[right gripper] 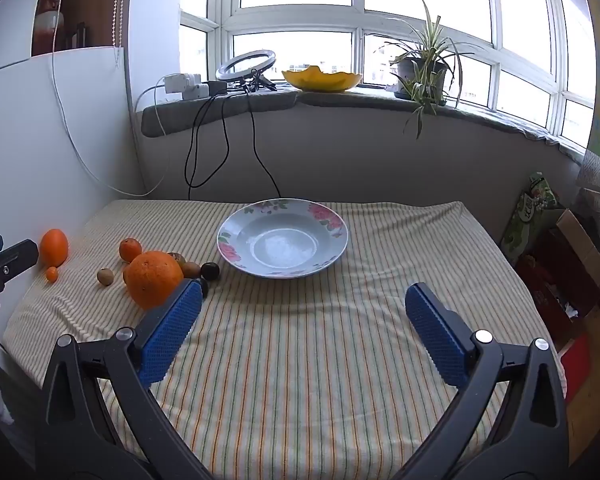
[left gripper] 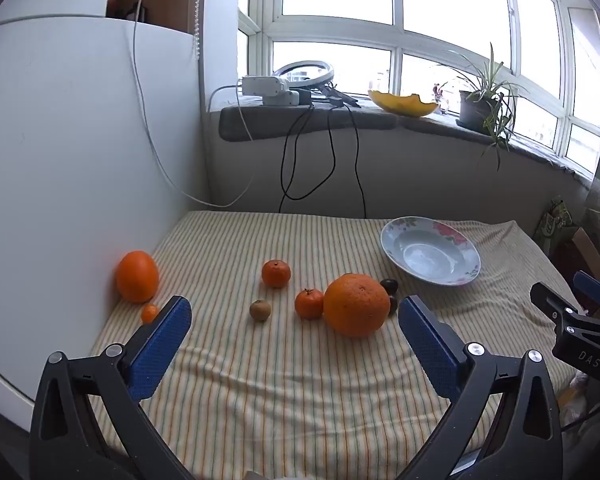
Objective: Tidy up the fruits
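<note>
A floral plate (left gripper: pixel 392 236) (right gripper: pixel 228 236) sits empty on the striped cloth. Left of it lie several fruits: a big orange (left gripper: pixel 356 305) (right gripper: pixel 153 279), an oval orange (left gripper: pixel 137 276) (right gripper: pixel 54 247) by the white panel with a tiny kumquat (left gripper: pixel 149 313) (right gripper: pixel 52 273) beside it, two tangerines (left gripper: pixel 276 273) (left gripper: pixel 309 303), a small brown fruit (left gripper: pixel 260 310) (right gripper: pixel 105 276) and dark fruits (left gripper: pixel 389 286) (right gripper: pixel 210 270). My left gripper (left gripper: pixel 294 340) is open and empty, in front of the fruits. My right gripper (right gripper: pixel 304 332) is open and empty, in front of the plate.
A white panel (left gripper: pixel 60 160) stands along the left edge of the table. The windowsill behind holds a yellow bowl (right gripper: pixel 322 78), a potted plant (right gripper: pixel 422 64), a ring light (right gripper: pixel 246 65) and cables. Boxes and bags (right gripper: pixel 560 264) stand right of the table.
</note>
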{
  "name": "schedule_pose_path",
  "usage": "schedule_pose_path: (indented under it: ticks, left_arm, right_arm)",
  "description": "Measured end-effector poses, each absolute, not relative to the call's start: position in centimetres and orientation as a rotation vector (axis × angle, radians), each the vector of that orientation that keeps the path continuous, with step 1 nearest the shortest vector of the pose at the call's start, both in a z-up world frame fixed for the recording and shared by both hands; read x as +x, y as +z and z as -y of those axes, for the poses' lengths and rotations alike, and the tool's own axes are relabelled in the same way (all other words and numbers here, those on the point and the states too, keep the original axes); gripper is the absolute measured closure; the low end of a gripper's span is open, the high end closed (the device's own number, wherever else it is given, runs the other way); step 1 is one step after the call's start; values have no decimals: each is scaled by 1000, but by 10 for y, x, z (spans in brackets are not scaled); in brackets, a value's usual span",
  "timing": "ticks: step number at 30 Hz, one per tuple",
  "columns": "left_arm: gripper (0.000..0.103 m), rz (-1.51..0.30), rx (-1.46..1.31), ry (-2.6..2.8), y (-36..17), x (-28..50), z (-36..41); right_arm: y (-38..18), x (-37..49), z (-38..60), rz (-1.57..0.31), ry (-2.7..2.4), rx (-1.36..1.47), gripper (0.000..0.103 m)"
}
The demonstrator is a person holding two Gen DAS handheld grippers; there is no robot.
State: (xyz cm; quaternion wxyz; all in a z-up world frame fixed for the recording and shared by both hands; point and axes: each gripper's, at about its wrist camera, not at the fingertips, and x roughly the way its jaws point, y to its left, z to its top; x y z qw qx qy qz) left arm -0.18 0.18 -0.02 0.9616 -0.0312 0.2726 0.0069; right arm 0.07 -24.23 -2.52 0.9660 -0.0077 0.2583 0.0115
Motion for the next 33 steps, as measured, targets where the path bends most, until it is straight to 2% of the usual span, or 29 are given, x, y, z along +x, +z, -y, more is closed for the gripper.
schedule_pose_path:
  ticks: [5,9,33]
  left_arm:
    - [0,-537,-51,11,-12,-10,0]
    - [0,-595,-59,0,-9,-1,-4]
    - [0,-572,-57,36,-9,-4,-6]
  right_arm:
    - [-28,2,240,-527,27,-32,0]
    - [-27,1,239,-534,24,-24,0]
    - [-31,4,241,-566,46,13,0]
